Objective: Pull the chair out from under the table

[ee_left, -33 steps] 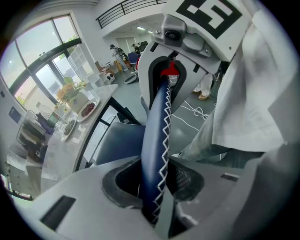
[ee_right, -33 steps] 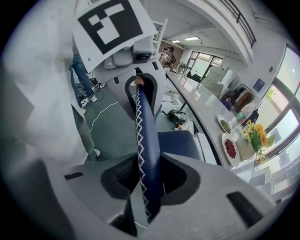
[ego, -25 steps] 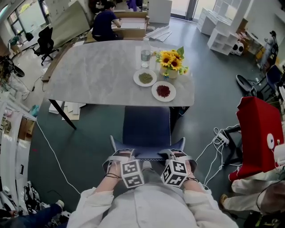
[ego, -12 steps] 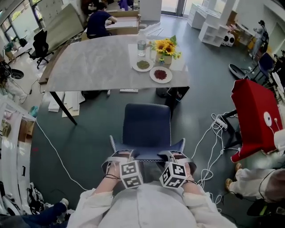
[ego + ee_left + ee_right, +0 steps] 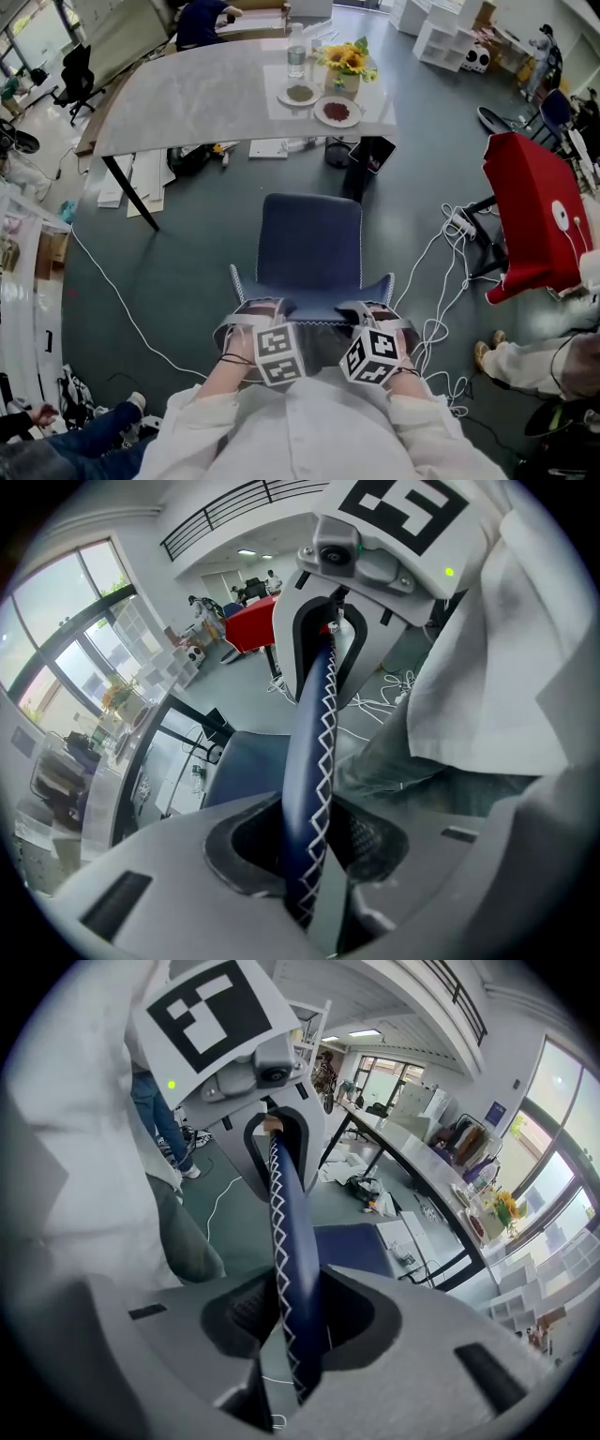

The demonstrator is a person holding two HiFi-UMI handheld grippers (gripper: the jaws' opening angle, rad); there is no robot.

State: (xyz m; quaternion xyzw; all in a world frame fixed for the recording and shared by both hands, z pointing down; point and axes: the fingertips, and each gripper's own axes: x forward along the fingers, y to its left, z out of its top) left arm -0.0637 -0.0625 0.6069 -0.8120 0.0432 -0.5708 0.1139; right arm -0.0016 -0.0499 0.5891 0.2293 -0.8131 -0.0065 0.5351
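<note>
Navy blue chair [image 5: 309,248] with white zigzag stitching on its back edge; pale grey marbled table [image 5: 206,98]; yellow sunflowers [image 5: 343,58]; dark teal-grey floor [image 5: 187,272]; black-and-white square markers on the left gripper [image 5: 261,311] and right gripper [image 5: 367,311]

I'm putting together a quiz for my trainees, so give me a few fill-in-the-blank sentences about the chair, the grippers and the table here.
1. On the chair, the left gripper and the right gripper are each shut on the stitched top edge of the ____.
2. The chair is ____ in colour.
3. The table bears a bottle, sunflowers and ____ plates.
Missing words: backrest; blue; two.
</note>
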